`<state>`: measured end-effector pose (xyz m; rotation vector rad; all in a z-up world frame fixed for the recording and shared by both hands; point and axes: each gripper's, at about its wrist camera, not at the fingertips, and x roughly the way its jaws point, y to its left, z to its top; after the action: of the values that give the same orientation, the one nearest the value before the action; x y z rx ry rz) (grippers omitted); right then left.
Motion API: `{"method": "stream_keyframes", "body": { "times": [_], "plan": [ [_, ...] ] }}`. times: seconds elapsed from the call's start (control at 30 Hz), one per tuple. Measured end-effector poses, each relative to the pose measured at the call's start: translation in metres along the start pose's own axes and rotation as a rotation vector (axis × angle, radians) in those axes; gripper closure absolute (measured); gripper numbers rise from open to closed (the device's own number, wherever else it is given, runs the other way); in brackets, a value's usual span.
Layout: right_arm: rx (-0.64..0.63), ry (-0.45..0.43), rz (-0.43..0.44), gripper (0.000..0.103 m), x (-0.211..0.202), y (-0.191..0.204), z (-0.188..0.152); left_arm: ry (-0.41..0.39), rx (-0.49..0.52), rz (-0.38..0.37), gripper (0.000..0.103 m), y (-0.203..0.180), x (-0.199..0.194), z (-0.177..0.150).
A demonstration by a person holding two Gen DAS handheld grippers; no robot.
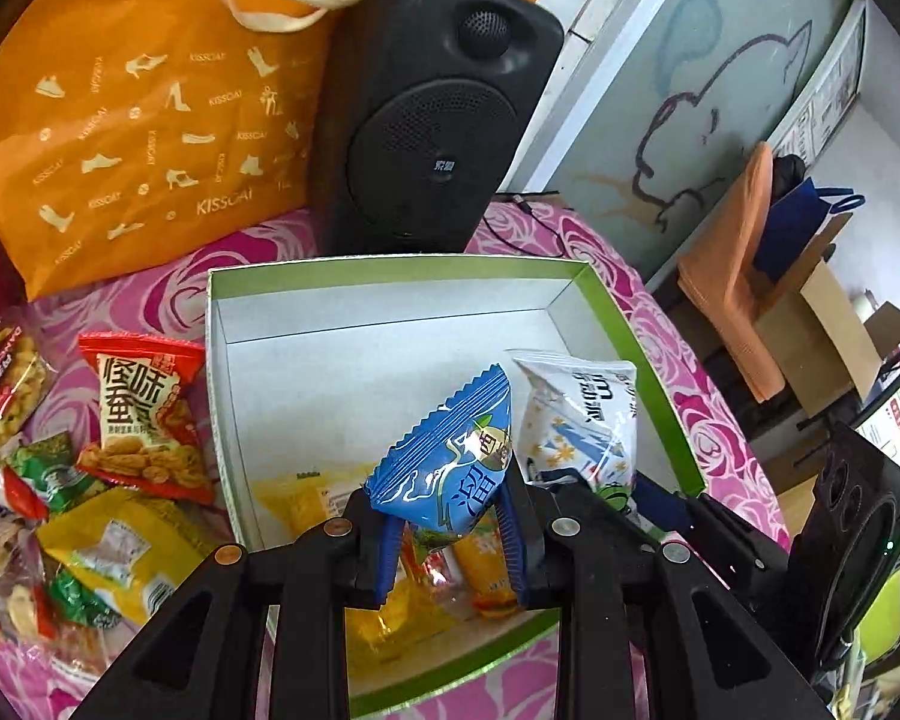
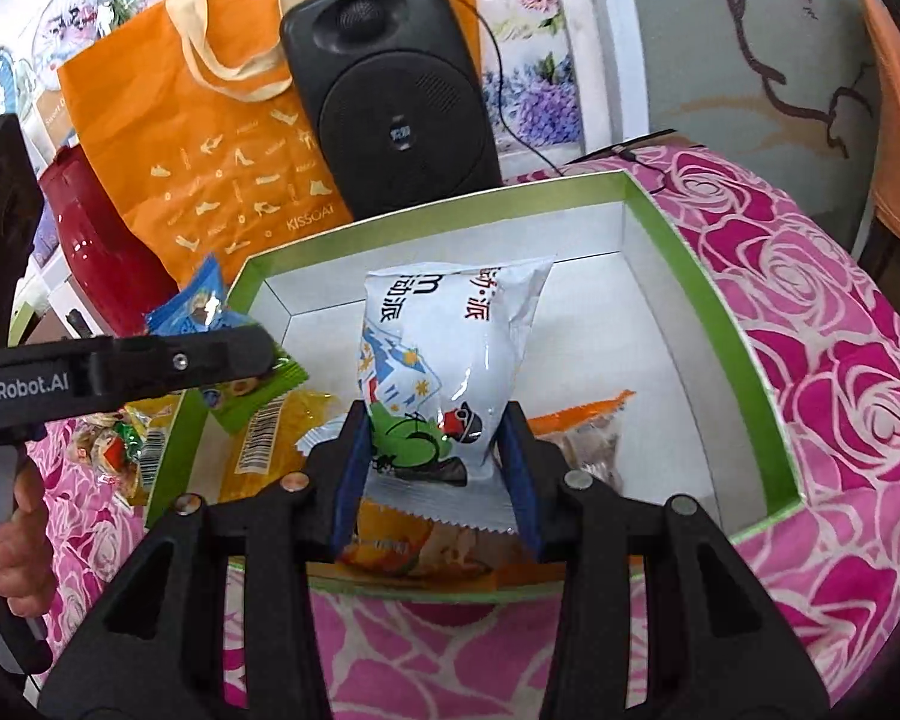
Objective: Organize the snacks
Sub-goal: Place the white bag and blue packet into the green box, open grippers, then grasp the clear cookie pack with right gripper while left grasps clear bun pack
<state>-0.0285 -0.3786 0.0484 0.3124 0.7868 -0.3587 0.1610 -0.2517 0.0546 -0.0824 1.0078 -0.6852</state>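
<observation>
Bright, even daylight fills both my views. Between my jaws the glossy white plastic snack packet (image 2: 444, 372) throws small glare spots. Shadows under my jaws are soft. Fisheye bending curves straight edges, and the corners go black.

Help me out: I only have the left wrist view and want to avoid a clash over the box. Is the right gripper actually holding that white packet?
Observer: Yes. The right gripper is shut on the white packet, pinching its lower part, over the box.
Operator: Is anything lying in the box near it that my gripper hides?
Observer: An orange-edged packet lies on the box floor, just right of the white one.
</observation>
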Motion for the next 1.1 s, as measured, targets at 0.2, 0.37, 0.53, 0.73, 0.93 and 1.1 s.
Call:
{"method": "stream_keyframes", "body": {
  "times": [0.2, 0.37, 0.53, 0.73, 0.93, 1.1],
  "plan": [
    [-0.105, -0.044, -0.060, 0.005, 0.000, 0.010, -0.003, -0.038, -0.022, 0.051, 0.019, 0.009, 0.004, 0.000],
    [-0.120, -0.064, -0.085, 0.001, -0.009, 0.010, -0.002, -0.057, -0.035, 0.118, 0.018, 0.019, -0.002, -0.003],
    [-0.126, -0.057, -0.104, 0.001, -0.015, 0.017, -0.003, -0.079, -0.030, 0.140, 0.018, 0.021, -0.016, -0.009],
    [-0.131, -0.073, -0.094, 0.001, -0.030, 0.032, -0.005, -0.116, -0.018, 0.149, 0.018, 0.019, -0.039, -0.018],
    [-0.172, -0.086, -0.081, 0.001, -0.044, 0.054, -0.006, -0.172, 0.003, 0.176, 0.018, 0.017, -0.068, -0.030],
    [-0.190, -0.084, -0.053, 0.001, -0.050, 0.072, -0.011, -0.194, 0.001, 0.194, 0.018, 0.020, -0.085, -0.042]
  ]
}}
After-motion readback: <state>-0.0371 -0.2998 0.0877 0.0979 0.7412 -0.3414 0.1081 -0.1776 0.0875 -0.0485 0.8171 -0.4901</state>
